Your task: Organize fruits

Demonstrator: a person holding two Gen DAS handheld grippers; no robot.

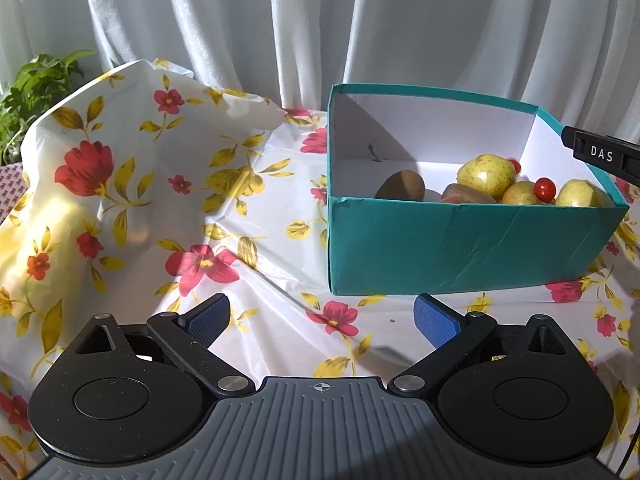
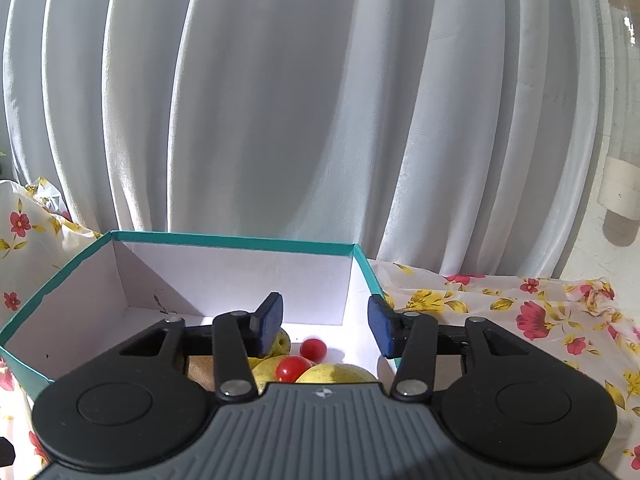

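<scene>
Presently the right gripper (image 2: 326, 330) hangs over the teal box (image 1: 460, 248), jaws apart and empty; a cherry tomato (image 2: 313, 349) lies just below them among pears, apparently loose. The left gripper (image 1: 320, 320), jaws wide, stands farther off over the counter (image 1: 280, 344).

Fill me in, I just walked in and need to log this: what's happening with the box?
A person is sorting fruit into a teal box with two handheld grippers. The right gripper hangs open over the box, empty, above two cherry tomatoes and yellow fruits. The left gripper waits open over the floral tablecloth, holding nothing.
</scene>
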